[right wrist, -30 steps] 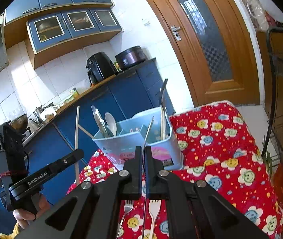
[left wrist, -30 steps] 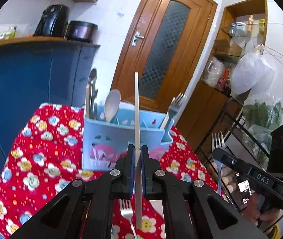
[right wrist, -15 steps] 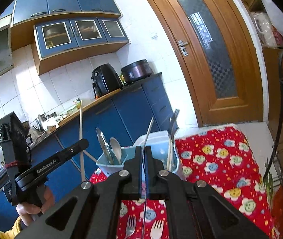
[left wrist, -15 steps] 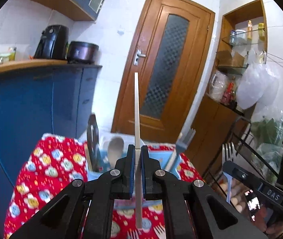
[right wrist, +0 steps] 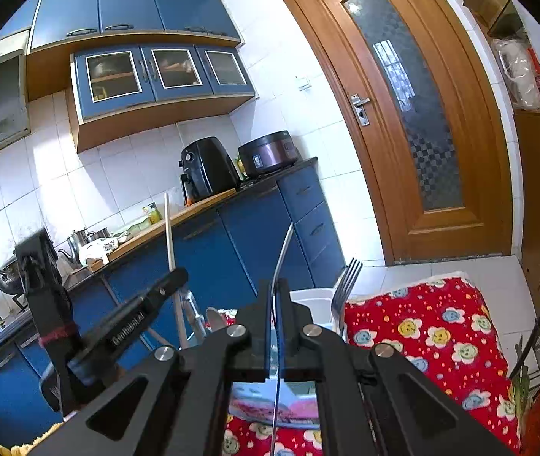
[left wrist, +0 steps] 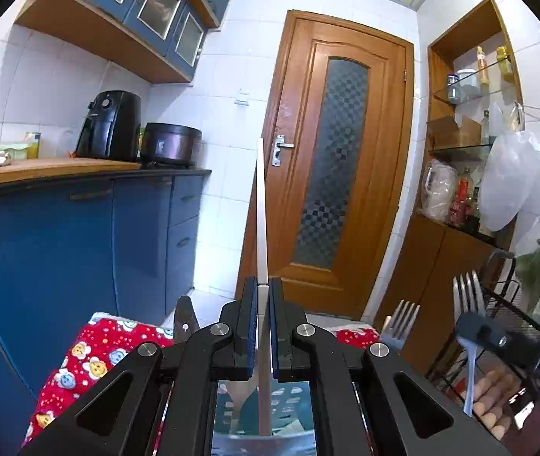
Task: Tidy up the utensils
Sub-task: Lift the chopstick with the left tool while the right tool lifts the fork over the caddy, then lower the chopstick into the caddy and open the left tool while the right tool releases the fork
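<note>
Grippers both loaded: the left gripper (left wrist: pixel 263 323) is clamped on a pale chopstick (left wrist: pixel 261 205) standing upright, and the right gripper (right wrist: pixel 274 326) pinches a thin metal fork (left wrist: pixel 467 296) by its handle. Below them sits the utensil holder (right wrist: pixel 313 296) on the red flowered cloth (right wrist: pixel 433 326), one fork (right wrist: pixel 346 281) already standing inside. More forks lie near on the cloth, so I'd say sorting is midway.
</note>
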Action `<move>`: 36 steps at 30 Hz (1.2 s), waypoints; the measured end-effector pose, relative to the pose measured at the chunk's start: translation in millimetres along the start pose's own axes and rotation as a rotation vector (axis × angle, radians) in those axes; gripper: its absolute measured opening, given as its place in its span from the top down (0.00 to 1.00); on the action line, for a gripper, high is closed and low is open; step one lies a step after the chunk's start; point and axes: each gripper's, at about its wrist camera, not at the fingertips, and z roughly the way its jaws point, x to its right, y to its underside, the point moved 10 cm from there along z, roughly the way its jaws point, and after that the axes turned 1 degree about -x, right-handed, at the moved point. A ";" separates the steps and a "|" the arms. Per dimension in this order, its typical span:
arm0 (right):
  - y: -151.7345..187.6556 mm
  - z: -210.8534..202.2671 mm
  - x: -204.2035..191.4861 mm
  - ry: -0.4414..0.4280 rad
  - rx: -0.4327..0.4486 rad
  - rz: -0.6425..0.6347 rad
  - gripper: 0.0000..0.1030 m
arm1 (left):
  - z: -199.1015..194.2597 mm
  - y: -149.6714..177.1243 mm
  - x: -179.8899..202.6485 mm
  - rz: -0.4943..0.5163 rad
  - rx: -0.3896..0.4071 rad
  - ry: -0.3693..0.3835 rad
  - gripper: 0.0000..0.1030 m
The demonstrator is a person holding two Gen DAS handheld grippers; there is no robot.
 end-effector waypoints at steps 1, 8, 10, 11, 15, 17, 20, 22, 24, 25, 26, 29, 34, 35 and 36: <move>-2.5 2.7 0.7 0.002 0.005 -0.003 0.97 | 3.7 1.9 -1.6 0.000 0.000 -0.005 0.95; -20.4 24.1 3.3 0.024 0.067 -0.034 0.97 | 11.4 11.6 -3.3 0.033 0.031 -0.028 0.95; -23.4 31.4 4.5 0.030 0.080 -0.044 0.97 | 9.7 13.3 2.0 0.057 0.043 -0.021 0.95; -24.2 35.1 5.0 0.036 0.087 -0.051 0.97 | 9.2 13.6 3.9 0.063 0.047 -0.019 0.95; -24.3 51.0 4.5 0.068 0.118 -0.101 0.97 | 7.2 12.2 5.0 0.067 0.065 -0.010 0.95; -24.4 57.2 4.0 0.086 0.131 -0.129 0.97 | 5.6 9.7 5.1 0.064 0.073 -0.001 0.95; -22.3 66.9 3.1 0.112 0.141 -0.172 0.97 | 3.7 6.8 5.2 0.058 0.081 0.022 0.95; -19.7 72.7 1.7 0.131 0.143 -0.205 0.97 | 4.7 7.1 4.8 0.057 0.079 0.037 0.95; -16.2 76.3 1.0 0.136 0.138 -0.224 0.97 | 7.6 10.5 3.7 0.047 0.065 0.057 0.95; -14.2 77.8 0.5 0.139 0.135 -0.234 0.97 | 7.4 11.7 2.9 0.043 0.065 0.061 0.95; -12.8 78.5 0.2 0.140 0.133 -0.239 0.97 | 6.3 11.4 1.5 0.043 0.072 0.062 0.95; -9.9 79.5 0.3 0.136 0.126 -0.237 0.97 | 4.1 10.2 -2.2 0.003 0.067 0.096 0.95; -6.9 81.2 2.4 0.123 0.114 -0.228 0.97 | 5.8 10.8 -4.0 -0.012 0.047 0.118 0.95; -5.7 81.4 2.9 0.121 0.110 -0.228 0.97 | 5.9 11.2 -4.1 -0.004 0.046 0.112 0.95; -5.5 81.6 2.5 0.120 0.108 -0.228 0.97 | 5.2 11.8 -3.7 0.005 0.048 0.108 0.95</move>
